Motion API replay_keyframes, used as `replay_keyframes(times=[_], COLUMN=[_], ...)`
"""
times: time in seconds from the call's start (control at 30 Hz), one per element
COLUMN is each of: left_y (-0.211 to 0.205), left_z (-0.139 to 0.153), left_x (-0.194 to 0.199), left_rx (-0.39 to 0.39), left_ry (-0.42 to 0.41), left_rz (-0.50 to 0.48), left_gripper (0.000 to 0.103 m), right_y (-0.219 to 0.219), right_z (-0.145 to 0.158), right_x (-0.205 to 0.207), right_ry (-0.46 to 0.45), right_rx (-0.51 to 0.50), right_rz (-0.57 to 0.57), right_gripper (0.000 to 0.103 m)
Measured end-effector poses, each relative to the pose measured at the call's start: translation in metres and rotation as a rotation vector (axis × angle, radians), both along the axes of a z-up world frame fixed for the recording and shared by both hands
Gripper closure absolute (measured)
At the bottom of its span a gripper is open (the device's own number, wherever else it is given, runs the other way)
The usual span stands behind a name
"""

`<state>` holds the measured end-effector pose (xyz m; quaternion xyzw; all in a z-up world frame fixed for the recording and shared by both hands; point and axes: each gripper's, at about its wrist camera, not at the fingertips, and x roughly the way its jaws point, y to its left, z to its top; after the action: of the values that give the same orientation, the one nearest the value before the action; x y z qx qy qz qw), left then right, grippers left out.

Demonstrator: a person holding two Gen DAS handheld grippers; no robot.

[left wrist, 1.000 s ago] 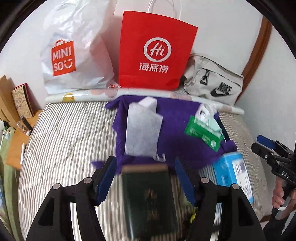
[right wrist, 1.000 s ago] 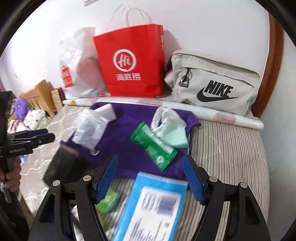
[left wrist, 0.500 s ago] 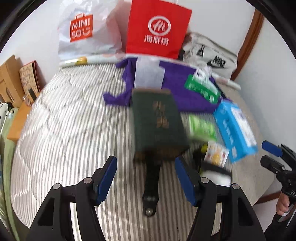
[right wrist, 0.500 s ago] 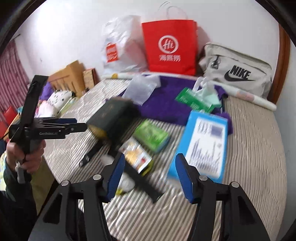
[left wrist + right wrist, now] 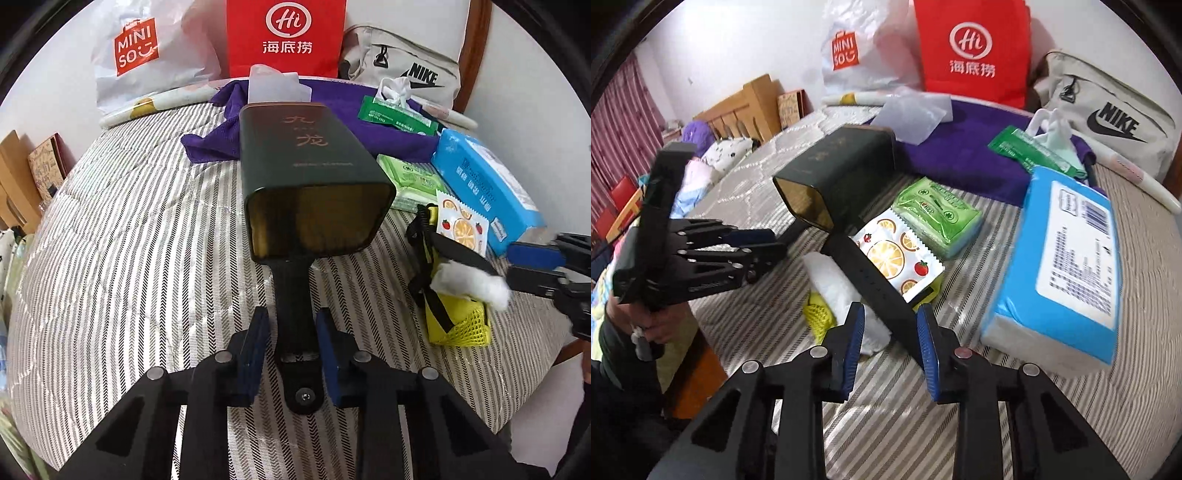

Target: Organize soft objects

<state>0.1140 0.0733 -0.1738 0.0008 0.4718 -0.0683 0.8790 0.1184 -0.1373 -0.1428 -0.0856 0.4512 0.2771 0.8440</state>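
Observation:
A dark green tin (image 5: 310,155) lies on the striped mattress (image 5: 129,240). A black strap (image 5: 293,295) runs out from under the tin and lies between the closing jaws of my left gripper (image 5: 291,314); a thin gap still shows beside one pad. A second black strap (image 5: 871,280) crosses a white cotton wad (image 5: 834,280) and a yellow mesh pouch (image 5: 820,317). It passes slantwise between the closing jaws of my right gripper (image 5: 892,310), clear of the left pad. Behind lie a purple cloth (image 5: 975,155), a blue tissue pack (image 5: 1067,258) and a fruit-print sachet (image 5: 897,258).
A red paper bag (image 5: 286,37), a Miniso bag (image 5: 147,51) and a Nike bag (image 5: 410,70) lean on the back wall. Two green wipe packs (image 5: 938,218) (image 5: 1034,151) lie near the cloth. Wooden furniture (image 5: 746,103) stands left of the bed. A hand (image 5: 653,325) holds the left gripper.
Both grippers came down and drew back toward the near end of the bed. Their jaws narrowed, and a black strap now lies between each pair of fingers.

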Motion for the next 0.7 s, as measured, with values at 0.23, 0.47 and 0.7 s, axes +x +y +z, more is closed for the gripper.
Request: replay_keyframes(times=[0.23, 0.47, 0.7], left_y=[0.003, 0.007, 0.007], left_z=[-0.001, -0.001, -0.001], left_x=[-0.001, -0.001, -0.002], left_rx=[-0.021, -0.058, -0.064], left_ry=[-0.008, -0.007, -0.006], left_rz=[0.000, 0.009, 0.007], left_gripper=[0.077, 0.077, 0.077], right_y=[0.014, 0.020, 0.003], right_z=[-0.014, -0.012, -0.002], right_x=[0.009, 0.006, -0.004], right_ry=[0.040, 0.019, -0.019], right_rx=[-0.050, -0.071, -0.106], right_rz=[0.042, 0.098, 0.055], right_gripper=[0.073, 0.103, 0.095])
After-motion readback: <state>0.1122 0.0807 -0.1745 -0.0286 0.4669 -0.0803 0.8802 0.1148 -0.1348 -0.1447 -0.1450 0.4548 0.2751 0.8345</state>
